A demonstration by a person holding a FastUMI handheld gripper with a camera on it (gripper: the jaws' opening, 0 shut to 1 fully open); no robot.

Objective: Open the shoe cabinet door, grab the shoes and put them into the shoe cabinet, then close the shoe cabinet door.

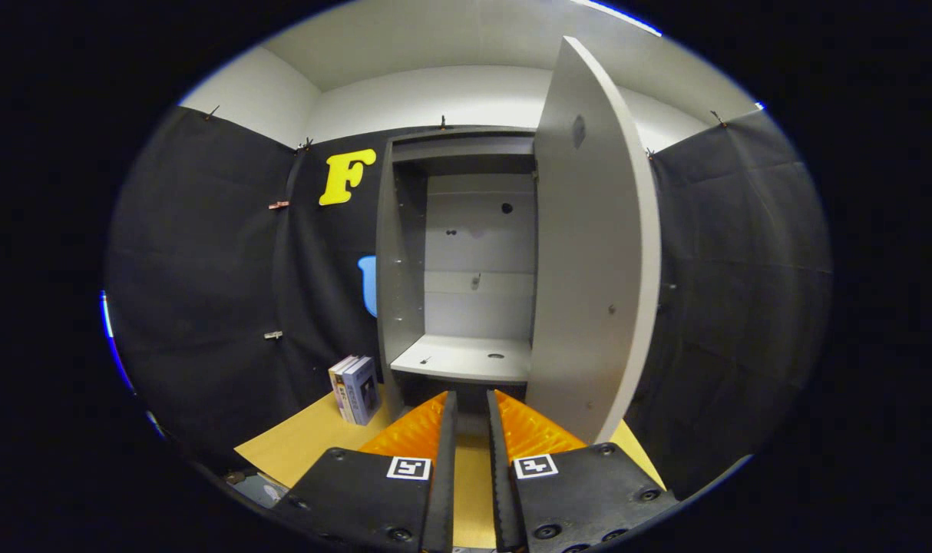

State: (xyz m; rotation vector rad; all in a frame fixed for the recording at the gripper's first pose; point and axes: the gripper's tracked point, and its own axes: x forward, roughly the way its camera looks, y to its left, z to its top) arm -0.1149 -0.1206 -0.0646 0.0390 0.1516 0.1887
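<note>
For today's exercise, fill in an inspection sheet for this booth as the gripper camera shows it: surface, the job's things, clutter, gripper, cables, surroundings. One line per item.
Surface: tan board floor, bare where it shows.
Job's things: grey shoe cabinet straight ahead; cabinet door swung open on the right side; shelf inside holds nothing; shoes: nothing seen.
Clutter: a few boxes standing upright left of the cabinet's foot.
Gripper: gripper empty, fingers a narrow gap apart, pointing at the cabinet's lower opening.
Cables: nothing seen.
Surroundings: black cloth wall pinned up behind and on both sides; white room wall above.
</note>
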